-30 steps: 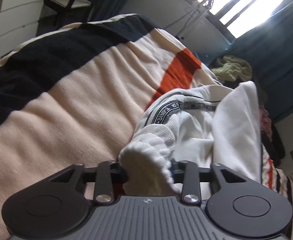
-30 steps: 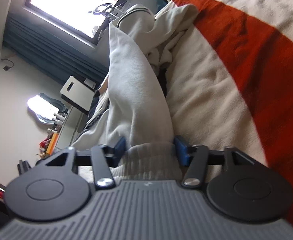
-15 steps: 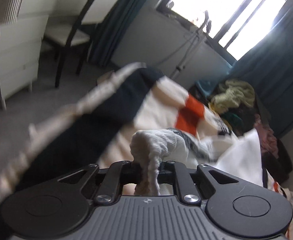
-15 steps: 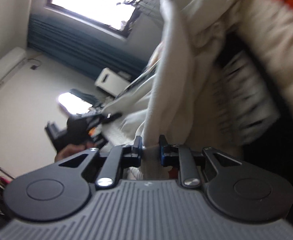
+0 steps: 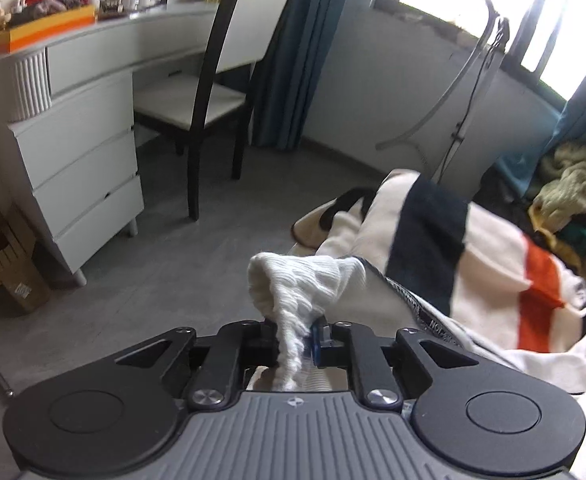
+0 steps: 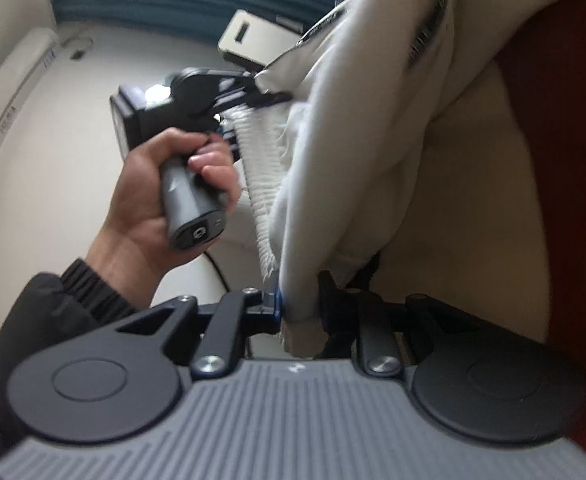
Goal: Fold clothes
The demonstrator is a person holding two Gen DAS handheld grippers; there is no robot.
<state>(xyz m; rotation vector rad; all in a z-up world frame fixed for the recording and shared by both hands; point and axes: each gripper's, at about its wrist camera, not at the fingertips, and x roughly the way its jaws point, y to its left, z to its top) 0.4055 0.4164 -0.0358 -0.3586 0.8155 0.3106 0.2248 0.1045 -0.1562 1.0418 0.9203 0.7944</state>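
White ribbed knit, the cuff (image 5: 305, 280) of a sweater, is clamped in the left gripper (image 5: 293, 336) in the left view, though the jaws are easing apart slightly on it. The rest of the sweater trails off to the right over a striped blanket (image 5: 493, 248); a dresser (image 5: 81, 168) and chair (image 5: 221, 80) are seen far left.

In the right view, the sweater (image 6: 373, 140) is pinched at an edge by the right gripper (image 6: 299, 312), its jaws likewise giving a little. The hand (image 6: 161, 188) is seen far left, holding the left gripper. The garment is lifted and spread between both tools; no fold is yet made, so laying flat and folding are judged to remain.
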